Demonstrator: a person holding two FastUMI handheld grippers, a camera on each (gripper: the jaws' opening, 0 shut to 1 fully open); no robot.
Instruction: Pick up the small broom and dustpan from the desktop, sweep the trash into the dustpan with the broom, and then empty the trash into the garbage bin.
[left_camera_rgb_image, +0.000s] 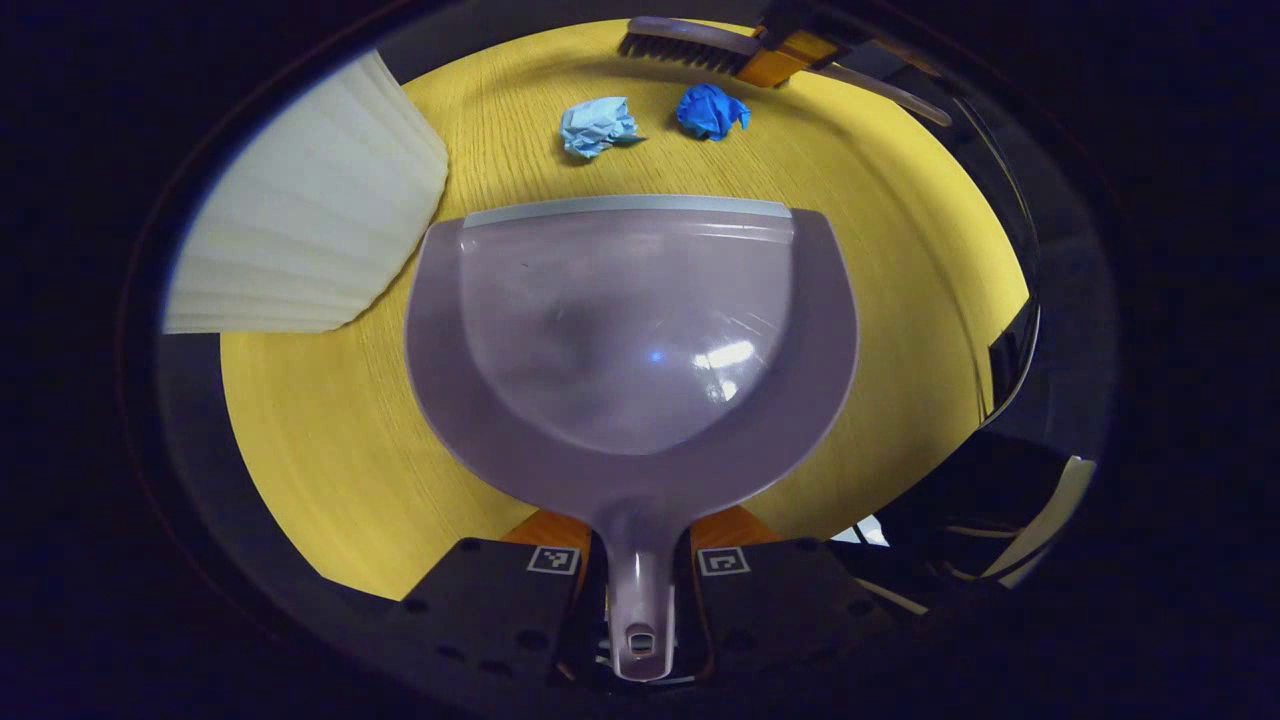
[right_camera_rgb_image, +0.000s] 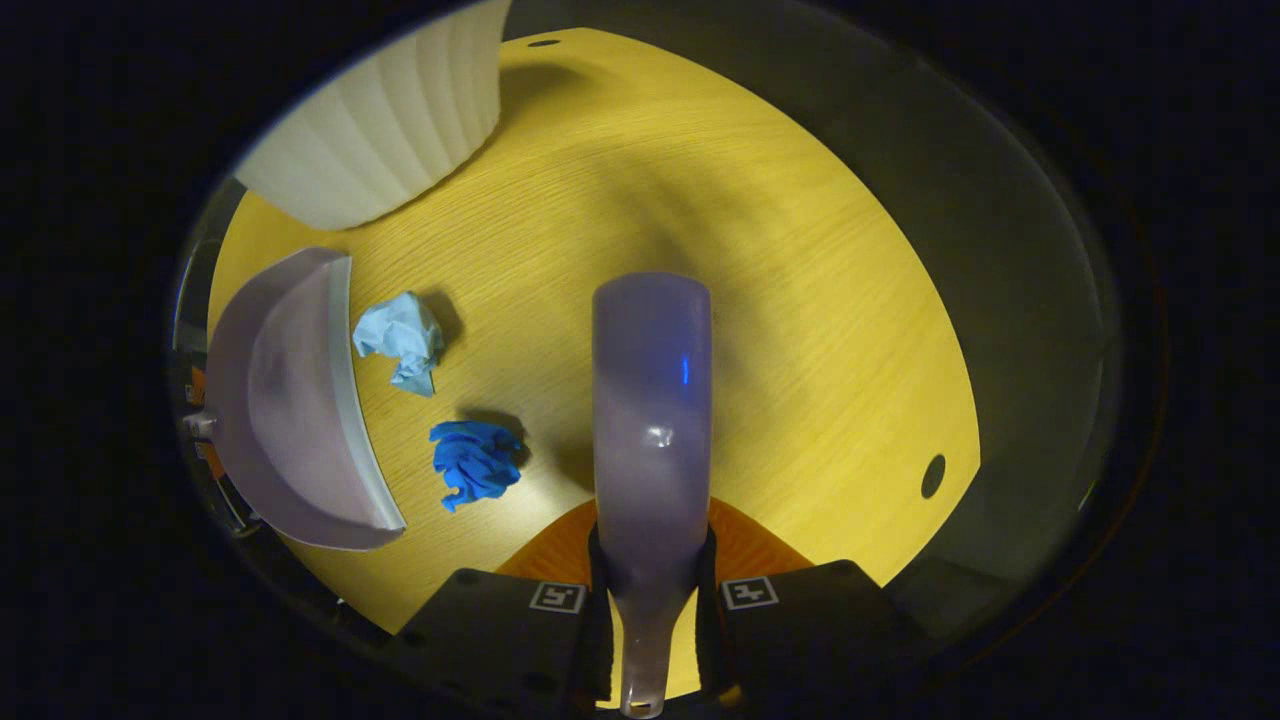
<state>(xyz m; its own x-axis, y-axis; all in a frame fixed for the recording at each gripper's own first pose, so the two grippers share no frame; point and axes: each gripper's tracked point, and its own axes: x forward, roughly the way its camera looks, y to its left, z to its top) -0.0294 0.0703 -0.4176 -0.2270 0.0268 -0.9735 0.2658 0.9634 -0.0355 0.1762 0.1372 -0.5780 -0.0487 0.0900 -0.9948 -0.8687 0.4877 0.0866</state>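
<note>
In the left gripper view, the left gripper (left_camera_rgb_image: 640, 590) has its fingers (left_camera_rgb_image: 560, 545) clamped on either side of the narrow handle of the dustpan (left_camera_rgb_image: 630, 340), which runs straight out between them. The pan's broad scoop faces forward, its grey front lip low over the yellow wood-grain counter (left_camera_rgb_image: 880, 300). Just beyond that lip lie two crumpled pieces of trash, apart from each other: a pale blue paper wad (left_camera_rgb_image: 598, 126) on the left and a dark blue paper wad (left_camera_rgb_image: 710, 110) on the right. Farther off, at the counter's far edge, the broom (left_camera_rgb_image: 690, 45) shows with its bristles pointing down toward the counter, held by the other gripper. A white ribbed garbage bin (left_camera_rgb_image: 310, 220) stands to the left of the dustpan, close beside its rim. In the right gripper view, the right gripper (right_camera_rgb_image: 652, 600) has its fingers (right_camera_rgb_image: 755, 555) pressed together on the neck of the broom (right_camera_rgb_image: 652, 420), whose smooth back stretches forward above the counter (right_camera_rgb_image: 820, 330). To its left sit the dark blue paper wad (right_camera_rgb_image: 475, 462), nearer the broom, and the pale blue paper wad (right_camera_rgb_image: 400, 338) beyond it. Both lie between the broom and the open mouth of the dustpan (right_camera_rgb_image: 285, 400), the pale one nearly touching its lip. The garbage bin (right_camera_rgb_image: 385, 120) rises at the upper left.
</note>
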